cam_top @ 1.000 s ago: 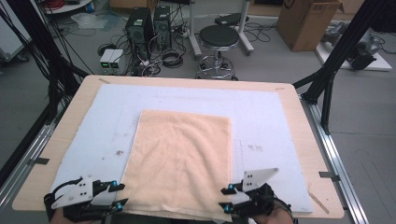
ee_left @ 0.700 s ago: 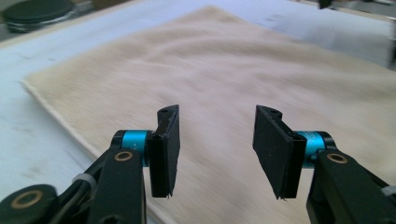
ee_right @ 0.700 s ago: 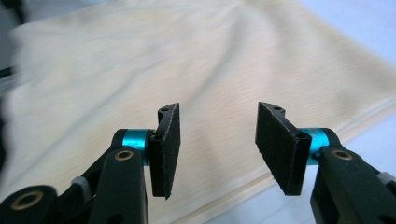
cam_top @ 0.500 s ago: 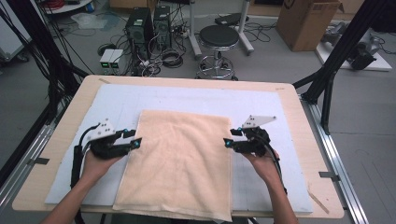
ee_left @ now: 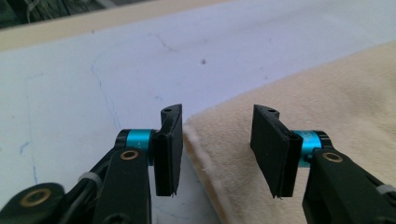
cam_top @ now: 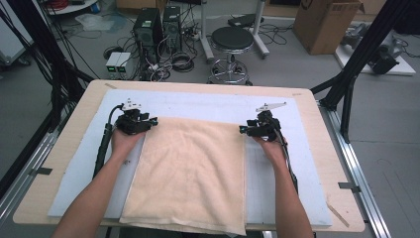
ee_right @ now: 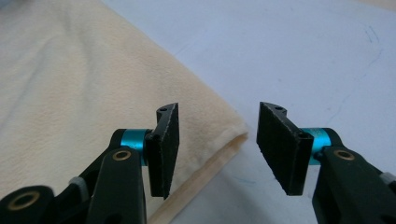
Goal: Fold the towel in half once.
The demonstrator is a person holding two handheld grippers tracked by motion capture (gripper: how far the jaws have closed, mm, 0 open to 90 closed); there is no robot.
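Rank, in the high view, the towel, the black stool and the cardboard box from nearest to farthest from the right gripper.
From the right gripper:
1. towel, its far right corner at the jaws.
2. black stool, on the floor beyond the table.
3. cardboard box, far right on the floor.

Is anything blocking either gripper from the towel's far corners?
Nothing visible. The left gripper has open jaws at one far corner of the towel, the right gripper at the other; only the bare white mat lies around them.
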